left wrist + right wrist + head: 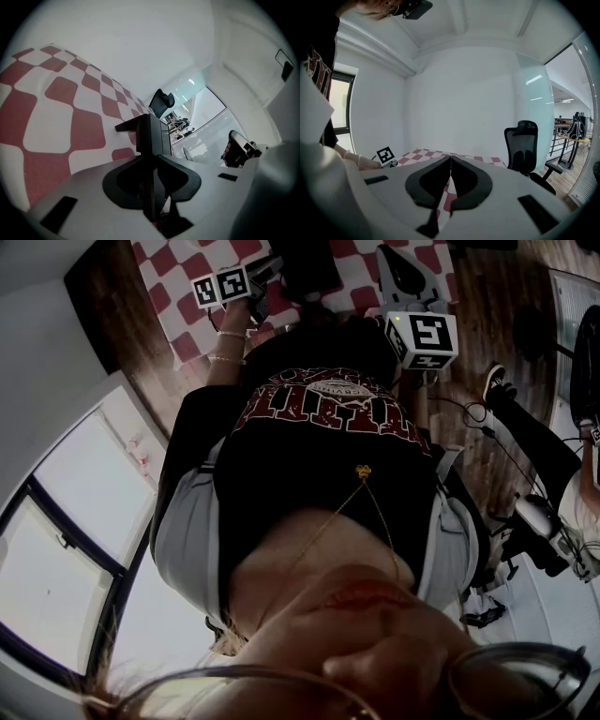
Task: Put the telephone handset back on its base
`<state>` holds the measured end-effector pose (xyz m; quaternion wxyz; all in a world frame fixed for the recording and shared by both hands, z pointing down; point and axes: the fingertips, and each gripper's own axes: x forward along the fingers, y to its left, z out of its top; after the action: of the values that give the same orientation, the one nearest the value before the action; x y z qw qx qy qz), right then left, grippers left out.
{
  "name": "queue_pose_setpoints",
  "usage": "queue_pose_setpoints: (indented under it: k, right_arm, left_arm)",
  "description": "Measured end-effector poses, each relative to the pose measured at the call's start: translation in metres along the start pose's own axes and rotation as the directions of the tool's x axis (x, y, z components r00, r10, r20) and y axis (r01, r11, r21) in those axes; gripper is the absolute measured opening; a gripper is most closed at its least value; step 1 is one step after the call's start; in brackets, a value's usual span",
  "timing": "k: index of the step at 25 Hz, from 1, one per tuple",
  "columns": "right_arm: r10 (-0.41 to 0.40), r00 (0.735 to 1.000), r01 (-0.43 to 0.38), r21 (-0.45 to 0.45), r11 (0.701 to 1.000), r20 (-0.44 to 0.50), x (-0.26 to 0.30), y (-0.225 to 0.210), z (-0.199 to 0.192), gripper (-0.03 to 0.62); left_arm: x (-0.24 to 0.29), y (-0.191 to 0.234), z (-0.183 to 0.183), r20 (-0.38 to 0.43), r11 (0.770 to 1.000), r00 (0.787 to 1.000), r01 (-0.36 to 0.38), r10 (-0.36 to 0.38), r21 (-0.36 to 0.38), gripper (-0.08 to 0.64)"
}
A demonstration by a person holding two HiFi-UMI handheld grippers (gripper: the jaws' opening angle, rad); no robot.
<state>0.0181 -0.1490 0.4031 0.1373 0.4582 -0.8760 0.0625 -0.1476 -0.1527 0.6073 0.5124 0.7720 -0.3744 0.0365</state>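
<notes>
In the left gripper view my left gripper (153, 157) is shut on a thin black slab (149, 133) that sticks out past the jaw tips over the red-and-white checked tablecloth (61, 117). It looks like the handset, though I cannot be sure. From the head view that gripper (265, 285) sits beside a black object (309, 263) on the cloth (183, 296). No telephone base can be made out. My right gripper (450, 157) is shut on nothing and points level across the table (476, 160); it is at the upper right of the head view (394, 263).
The person's torso in a black printed shirt (319, 456) fills most of the head view. A black office chair (525, 143) stands at the table's far right. A window (66, 549) lies to the left, and wooden floor (497, 324) with cables to the right.
</notes>
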Motion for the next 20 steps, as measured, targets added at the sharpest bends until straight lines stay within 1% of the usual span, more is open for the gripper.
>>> queue_pose_setpoints:
  k: [3,7,11,20]
  right_arm:
    - [-0.001,1.0,0.001,0.0,1.0,0.002,-0.001,0.001,0.001,0.018]
    - [-0.003,1.0,0.003,0.001,1.0,0.004,-0.001,0.002,0.001,0.018]
    - [0.0,1.0,0.0,0.001,1.0,-0.003,0.0,0.002,-0.002,0.018]
    - [0.015,1.0,-0.015,-0.004,1.0,-0.025,0.004,0.014,-0.006,0.018]
  left_arm:
    - [0.002,-0.001,0.0,-0.012,0.999,1.0,-0.025,0.025,0.027,0.097]
    - [0.004,-0.002,0.0,-0.012,0.999,0.999,-0.031,0.031,0.045,0.099]
    - [0.002,-0.001,0.002,0.008,0.998,0.999,-0.044,0.044,0.053,0.098]
    - [-0.013,-0.007,-0.001,0.035,0.991,0.997,-0.071,0.068,0.112,0.098]
